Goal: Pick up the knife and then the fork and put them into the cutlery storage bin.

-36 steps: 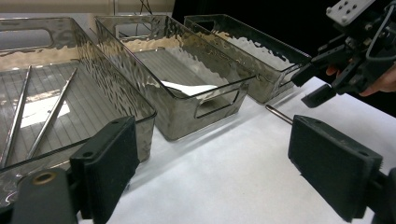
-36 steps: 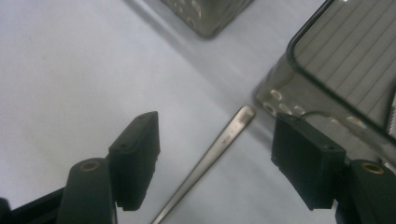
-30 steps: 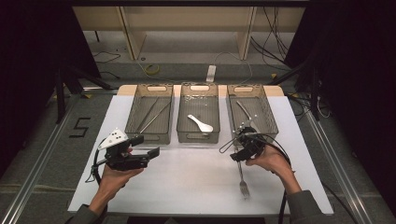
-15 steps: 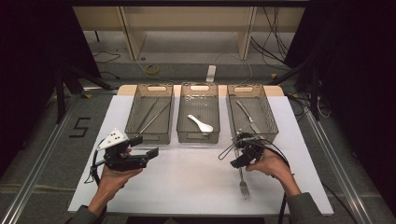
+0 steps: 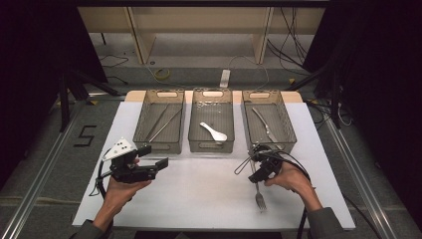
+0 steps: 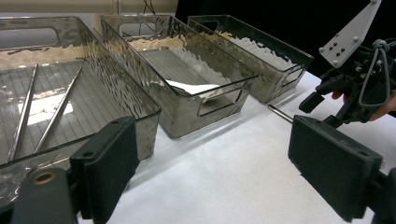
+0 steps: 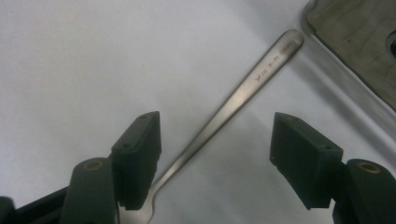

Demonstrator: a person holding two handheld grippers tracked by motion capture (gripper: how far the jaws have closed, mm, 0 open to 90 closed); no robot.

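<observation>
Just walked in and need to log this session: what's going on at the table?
A person is sorting cutlery into three clear bins. The right gripper hangs over a fork lying on the white table; its jaws are open either side of the handle and have just been closing a little, without gripping it. The left gripper waits, open and holding nothing. Chopsticks lie in the left bin, a white spoon in the middle bin and a knife in the right bin.

My right gripper [image 5: 257, 167] sits slightly lower over the fork [image 5: 259, 194] handle than a second ago, and its jaws have just been closing a little, the handle lying untouched between them.
</observation>
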